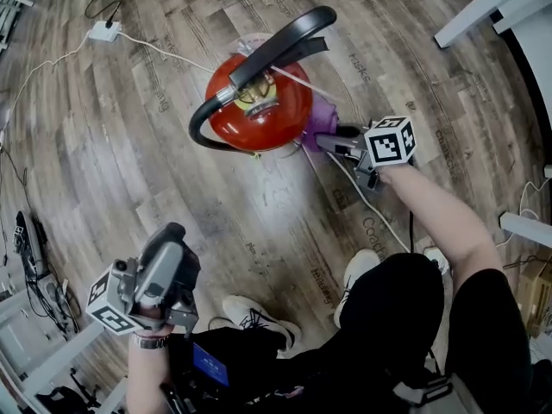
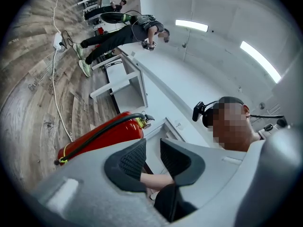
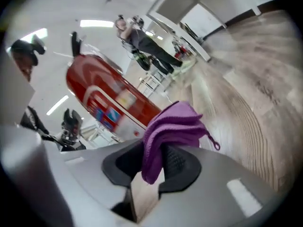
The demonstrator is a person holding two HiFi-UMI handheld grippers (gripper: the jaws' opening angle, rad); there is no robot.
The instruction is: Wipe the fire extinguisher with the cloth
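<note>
A red fire extinguisher [image 1: 259, 110] with a black hose and handle stands upright on the wood floor. My right gripper [image 1: 332, 141] reaches in from the right, shut on a purple cloth [image 1: 321, 121] that lies against the extinguisher's right side. In the right gripper view the cloth [image 3: 173, 126] bunches out between the jaws of the right gripper [image 3: 154, 162], close to the red cylinder [image 3: 109, 96]. My left gripper [image 1: 168, 235] hangs near the person's body at lower left, well away from the extinguisher. In its own view the left gripper [image 2: 152, 157] is open and empty, with the extinguisher [image 2: 102, 136] beyond it.
A white power strip [image 1: 104, 31] with a cable lies on the floor at upper left. White table legs [image 1: 483, 11] stand at upper right. The person's shoes [image 1: 259, 317] are below the extinguisher. Another person [image 2: 128, 30] bends over by a white desk far off.
</note>
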